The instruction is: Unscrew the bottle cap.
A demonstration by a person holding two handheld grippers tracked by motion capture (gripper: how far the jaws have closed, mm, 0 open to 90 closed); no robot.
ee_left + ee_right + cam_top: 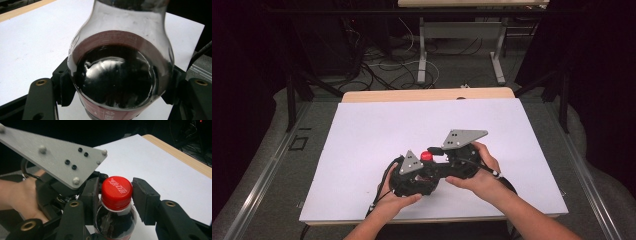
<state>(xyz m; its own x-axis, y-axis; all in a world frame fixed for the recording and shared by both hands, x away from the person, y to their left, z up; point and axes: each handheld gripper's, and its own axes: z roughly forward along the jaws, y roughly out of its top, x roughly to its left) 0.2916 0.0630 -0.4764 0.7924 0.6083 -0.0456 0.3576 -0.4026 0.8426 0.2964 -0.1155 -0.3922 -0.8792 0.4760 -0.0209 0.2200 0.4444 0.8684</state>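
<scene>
Bottle (120, 75) of dark cola, upright above the white tabletop (362, 145), clamped at its body by the left tool (412, 179); right tool (117, 195) pinches the red cap (116, 191), which may slip if squeezed off-centre.

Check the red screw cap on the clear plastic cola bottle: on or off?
On. The red screw cap sits over the neck of the clear plastic cola bottle.

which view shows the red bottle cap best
The right gripper view: the red cap sits close up between the right gripper jaws, lettering legible. The high view shows it as a small red dot; the left gripper view shows the bottle's dark body instead.
</scene>
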